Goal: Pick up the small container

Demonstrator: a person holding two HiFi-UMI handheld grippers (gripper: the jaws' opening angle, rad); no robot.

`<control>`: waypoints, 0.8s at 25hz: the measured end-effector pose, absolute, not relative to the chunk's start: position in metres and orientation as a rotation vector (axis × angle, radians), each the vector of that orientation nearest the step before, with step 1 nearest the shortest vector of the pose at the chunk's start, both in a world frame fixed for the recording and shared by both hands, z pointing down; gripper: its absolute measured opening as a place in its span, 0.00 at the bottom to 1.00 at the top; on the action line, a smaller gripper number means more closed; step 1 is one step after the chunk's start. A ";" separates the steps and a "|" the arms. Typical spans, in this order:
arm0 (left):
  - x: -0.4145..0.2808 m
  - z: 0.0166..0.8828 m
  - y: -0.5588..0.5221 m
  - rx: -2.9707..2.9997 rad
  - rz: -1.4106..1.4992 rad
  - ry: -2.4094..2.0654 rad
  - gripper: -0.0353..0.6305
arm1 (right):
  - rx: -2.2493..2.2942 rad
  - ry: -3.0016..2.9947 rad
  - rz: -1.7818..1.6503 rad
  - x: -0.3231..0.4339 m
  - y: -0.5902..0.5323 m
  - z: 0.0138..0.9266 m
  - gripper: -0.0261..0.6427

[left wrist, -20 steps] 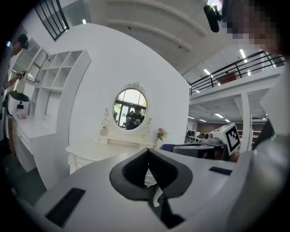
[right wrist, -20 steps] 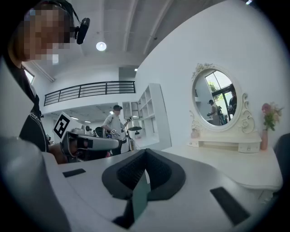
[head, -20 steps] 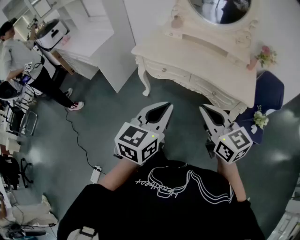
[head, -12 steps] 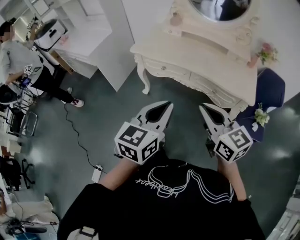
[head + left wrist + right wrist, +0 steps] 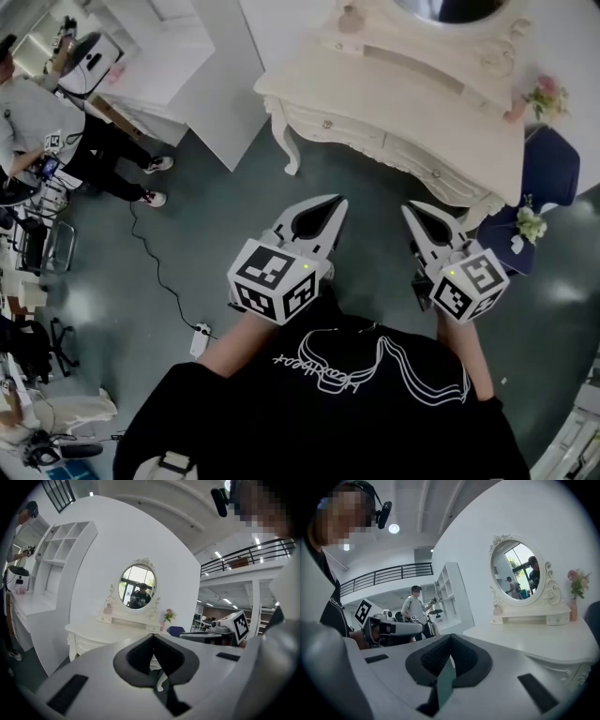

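Note:
A small pinkish container [image 5: 350, 17] stands on the cream dressing table [image 5: 394, 103], at the left foot of the oval mirror. It shows too in the left gripper view as the container [image 5: 108, 607] and in the right gripper view as the container [image 5: 499, 606]. My left gripper [image 5: 337, 201] and right gripper [image 5: 409, 207] hang side by side over the dark floor, short of the table's front edge and well apart from the container. In the gripper views, the left gripper [image 5: 152, 636] and the right gripper [image 5: 450, 636] are shut, with nothing between the jaws.
A vase of pink flowers [image 5: 542, 94] stands at the table's right end. A blue chair [image 5: 548, 178] with a white flower bunch [image 5: 530, 225] is on the right. A person [image 5: 56, 131] stands at the far left by white shelving [image 5: 178, 56]. A cable and power strip [image 5: 199, 339] lie on the floor.
The head view has shifted, so the dressing table sits slightly higher and further right. The person at the left has stepped and turned. Both grippers stay shut and hardly move.

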State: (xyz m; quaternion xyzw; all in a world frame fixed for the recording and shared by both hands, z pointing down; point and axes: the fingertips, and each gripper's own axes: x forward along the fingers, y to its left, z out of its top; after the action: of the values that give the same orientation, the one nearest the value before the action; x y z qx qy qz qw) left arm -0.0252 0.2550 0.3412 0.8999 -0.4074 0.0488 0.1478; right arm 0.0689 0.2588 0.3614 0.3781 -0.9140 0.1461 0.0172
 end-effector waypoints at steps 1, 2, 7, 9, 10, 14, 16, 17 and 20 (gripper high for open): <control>-0.026 0.343 0.249 2.585 0.148 -1.166 0.06 | 1.174 -2.838 0.468 0.068 0.254 0.364 0.04; -0.026 0.345 0.243 2.581 0.157 -1.161 0.06 | 1.173 -2.834 0.482 0.066 0.249 0.367 0.04; -0.031 0.356 0.208 2.566 0.189 -1.129 0.06 | 1.167 -2.805 0.545 0.056 0.218 0.385 0.04; -0.036 0.357 0.191 2.565 0.198 -1.113 0.06 | 1.153 -2.795 0.557 0.047 0.203 0.388 0.04; -0.039 0.357 0.181 2.566 0.201 -1.105 0.06 | 1.147 -2.791 0.559 0.041 0.195 0.388 0.04; -0.055 0.347 0.139 2.590 0.200 -1.085 0.06 | 1.164 -2.794 0.544 0.024 0.153 0.377 0.04; -0.065 0.340 0.118 2.607 0.194 -1.082 0.06 | 1.183 -2.799 0.536 0.018 0.131 0.369 0.04; -0.071 0.338 0.109 2.614 0.193 -1.078 0.06 | 1.191 -2.800 0.532 0.014 0.121 0.366 0.04; -0.084 0.338 0.083 2.625 0.203 -1.059 0.06 | 1.190 -2.801 0.524 0.003 0.093 0.361 0.04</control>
State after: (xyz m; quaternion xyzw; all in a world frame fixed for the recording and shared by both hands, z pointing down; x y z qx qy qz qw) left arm -0.0835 0.0832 0.3377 0.9143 -0.3689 0.0707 0.1513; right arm 0.0025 0.0932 0.3608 0.3852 -0.9067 0.1698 0.0270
